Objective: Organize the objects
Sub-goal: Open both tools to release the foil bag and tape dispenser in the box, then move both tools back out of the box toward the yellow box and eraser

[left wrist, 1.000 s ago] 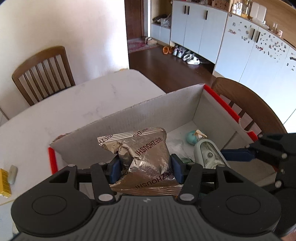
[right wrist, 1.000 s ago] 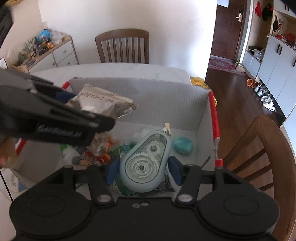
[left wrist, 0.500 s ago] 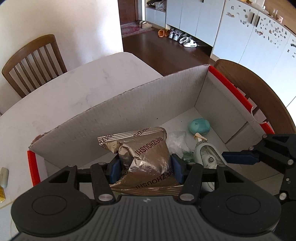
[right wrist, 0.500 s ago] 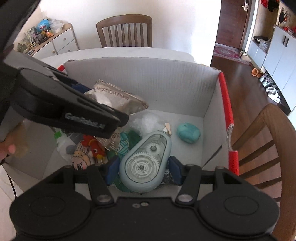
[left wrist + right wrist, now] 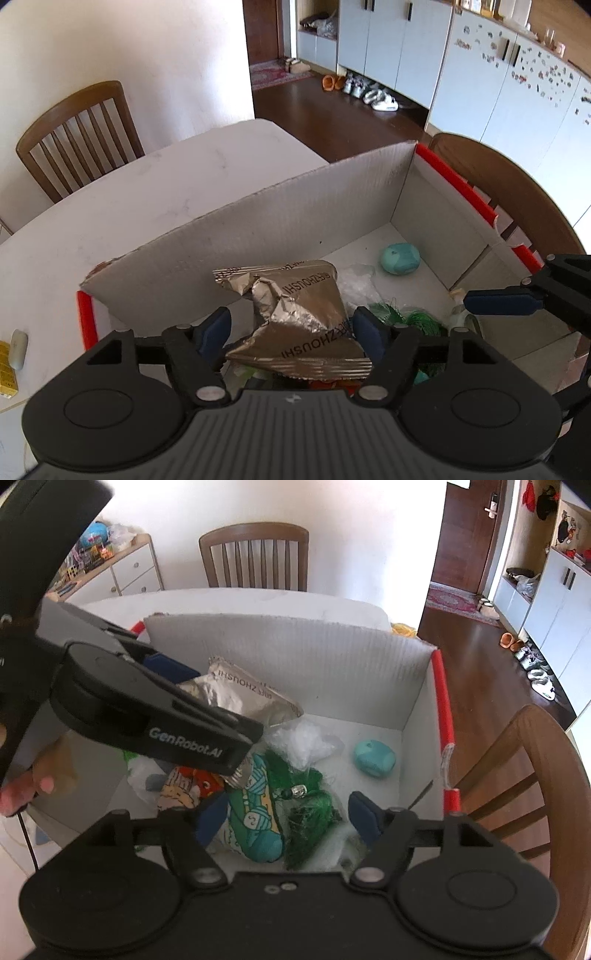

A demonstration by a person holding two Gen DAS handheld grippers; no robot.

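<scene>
A white cardboard box with red edge strips stands on the table. My left gripper hangs over its left part, jaws opening. The crumpled silver snack bag sits loose between the pads, with a gap on its left side. My right gripper hovers over the box's right part with its jaws opening and nothing held. Under it lie a teal patterned sock and green netting. The pale blue tape dispenser is hidden in the right wrist view. A teal oval case lies on the box floor.
The box also holds a cartoon packet and clear plastic. Wooden chairs stand at the table's far and right sides. A yellow packet and a small grey thing lie left of the box.
Both grippers' jaws have widened. The tape dispenser has dropped out of the right jaws and out of sight. The silver bag has slumped between the left pads.
</scene>
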